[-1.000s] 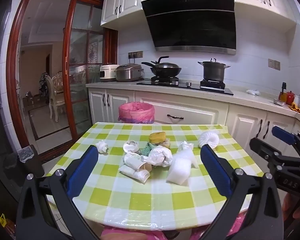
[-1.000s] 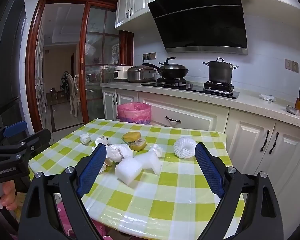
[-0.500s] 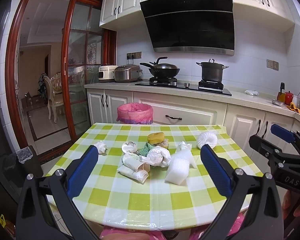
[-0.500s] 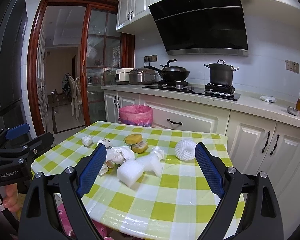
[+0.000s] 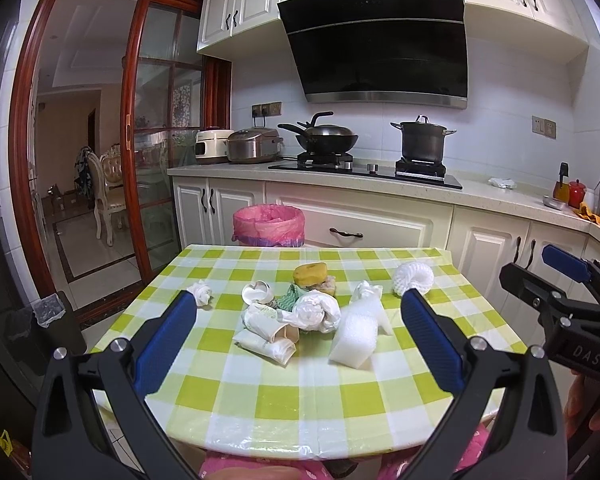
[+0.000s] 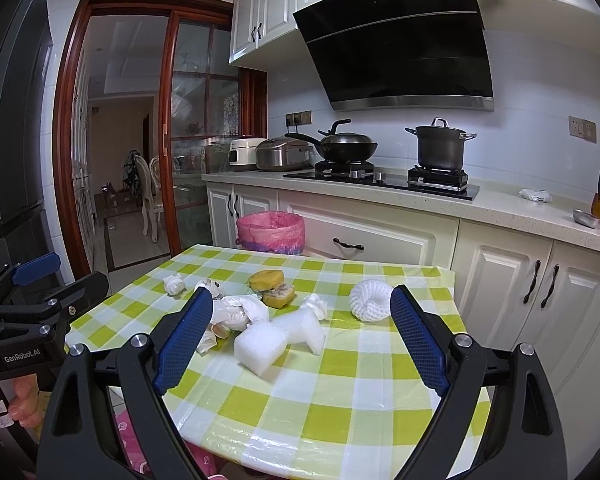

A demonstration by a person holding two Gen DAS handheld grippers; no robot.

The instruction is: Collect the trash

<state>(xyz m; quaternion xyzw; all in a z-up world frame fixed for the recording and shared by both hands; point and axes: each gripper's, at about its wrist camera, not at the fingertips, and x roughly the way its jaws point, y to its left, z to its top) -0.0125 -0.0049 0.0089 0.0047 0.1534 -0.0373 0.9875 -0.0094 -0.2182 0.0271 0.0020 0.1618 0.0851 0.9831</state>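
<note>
Trash lies in a heap mid-table: a white foam block (image 5: pixel 354 338) (image 6: pixel 260 346), crumpled paper cups (image 5: pixel 266 334), a white plastic wad (image 5: pixel 314 312) (image 6: pixel 238 310), a yellow sponge (image 5: pixel 310 274) (image 6: pixel 266 280), a white foam net (image 5: pixel 414 276) (image 6: pixel 370 300) and a small tissue ball (image 5: pixel 201 292) (image 6: pixel 174 283). A pink-lined bin (image 5: pixel 268 226) (image 6: pixel 270 232) stands behind the table. My left gripper (image 5: pixel 298 340) is open and empty, above the table's near edge. My right gripper (image 6: pixel 300 340) is open and empty, to its right.
The table has a green-and-white checked cloth (image 5: pixel 300 392) (image 6: pixel 340 392). White kitchen cabinets (image 5: pixel 380 232) with a hob, wok and pot run behind. A glass sliding door (image 5: pixel 160 160) is at left. A dark bin (image 5: pixel 48 320) stands on the floor at left.
Both grippers have drawn slightly back and up from the table; the trash looks a little smaller and lower. Nothing on the table has moved.
</note>
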